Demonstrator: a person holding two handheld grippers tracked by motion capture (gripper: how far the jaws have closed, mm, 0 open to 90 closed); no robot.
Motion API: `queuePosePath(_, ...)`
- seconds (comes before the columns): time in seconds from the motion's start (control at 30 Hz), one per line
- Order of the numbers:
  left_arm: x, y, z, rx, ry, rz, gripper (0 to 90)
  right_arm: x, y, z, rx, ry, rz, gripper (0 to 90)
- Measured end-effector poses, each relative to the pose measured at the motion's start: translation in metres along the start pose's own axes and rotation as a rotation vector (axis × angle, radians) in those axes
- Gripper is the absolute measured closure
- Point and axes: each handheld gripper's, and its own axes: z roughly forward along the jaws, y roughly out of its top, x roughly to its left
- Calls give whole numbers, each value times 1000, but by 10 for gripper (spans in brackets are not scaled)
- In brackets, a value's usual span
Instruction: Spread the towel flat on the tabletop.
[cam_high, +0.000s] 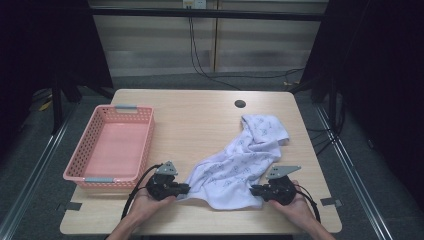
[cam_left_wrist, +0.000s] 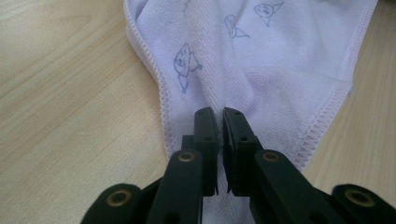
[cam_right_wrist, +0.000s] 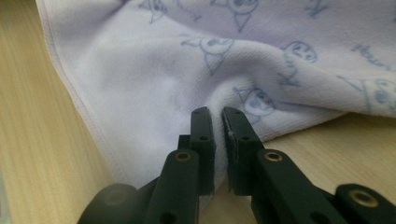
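A white towel (cam_high: 240, 160) with small blue drawings lies crumpled on the wooden table (cam_high: 200, 120), stretching from the near middle toward the far right. My left gripper (cam_high: 187, 189) is shut on the towel's near left corner; in the left gripper view its jaws pinch a fold of the towel (cam_left_wrist: 261, 56) at the left gripper (cam_left_wrist: 219, 114). My right gripper (cam_high: 253, 190) is shut on the near right edge, and the right gripper view has its jaws closed on a bunched fold of the towel (cam_right_wrist: 154, 88) at the right gripper (cam_right_wrist: 216, 114).
A pink plastic basket (cam_high: 80, 155) with grey handles stands empty on the table's left side. A round cable hole (cam_high: 240, 103) sits near the far edge. Cables run across the floor behind the table.
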Motion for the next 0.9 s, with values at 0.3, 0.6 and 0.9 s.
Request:
queuePosePath(0.3,1,36,-33,-218,-76,-66,867,-28,19,-61,-255,-2,113,840)
queuePosePath(0.6,7,109,-57,-362,-79,-57,866,-58,76,-111,-412,-51,117,841)
queuePosePath(0.9,21,162,-95,-491,-4,-60,866,-81,131,-147,-535,-93,120,842)
